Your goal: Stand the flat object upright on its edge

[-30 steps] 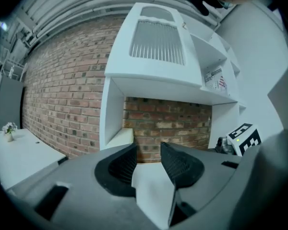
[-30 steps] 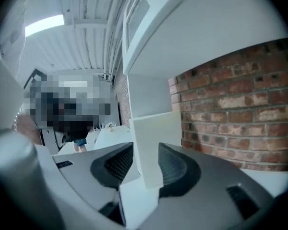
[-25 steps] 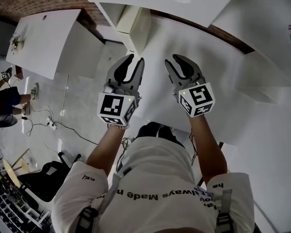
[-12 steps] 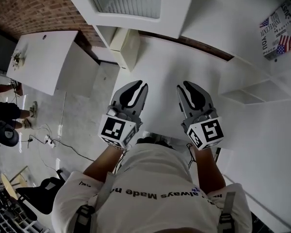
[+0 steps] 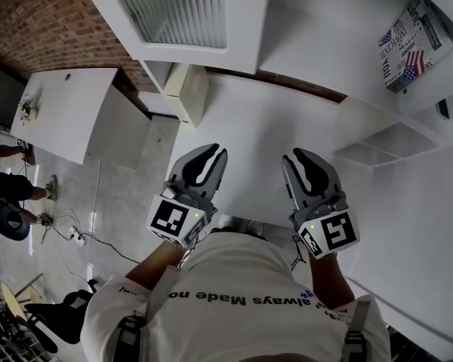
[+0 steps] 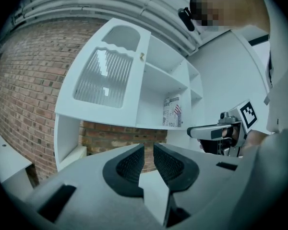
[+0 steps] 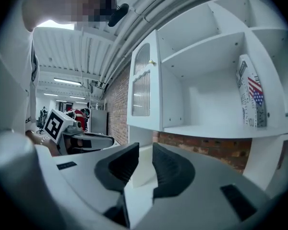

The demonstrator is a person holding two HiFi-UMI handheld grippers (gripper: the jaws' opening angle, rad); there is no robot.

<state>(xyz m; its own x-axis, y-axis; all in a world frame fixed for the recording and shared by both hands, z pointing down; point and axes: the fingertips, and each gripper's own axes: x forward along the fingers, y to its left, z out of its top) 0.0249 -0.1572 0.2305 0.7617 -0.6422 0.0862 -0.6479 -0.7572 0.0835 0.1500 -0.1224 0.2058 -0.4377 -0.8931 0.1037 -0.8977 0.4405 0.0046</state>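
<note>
A flat box printed with stars and stripes [image 5: 411, 44] stands on edge in an open shelf compartment at the upper right. It also shows in the left gripper view as the printed box [image 6: 172, 112] and in the right gripper view as the printed box [image 7: 252, 92], leaning near the compartment's side wall. My left gripper [image 5: 215, 151] and right gripper [image 5: 300, 155] hover side by side over the near part of the white table [image 5: 264, 119], far from the box. The left gripper's jaws [image 6: 149, 148] are shut on nothing. The right gripper's jaws [image 7: 145, 148] stand almost together, also with nothing between them.
A white cabinet with a ribbed glass door [image 5: 177, 10] rises behind the table on the left, with open shelves [image 5: 392, 138] to its right. A brick wall [image 5: 38, 13] and a second white table [image 5: 64, 96] lie to the left. People stand at the far left.
Both grippers have drawn back toward the person's body and lower in the head view, and their jaws have narrowed. The printed box has come further into view.
</note>
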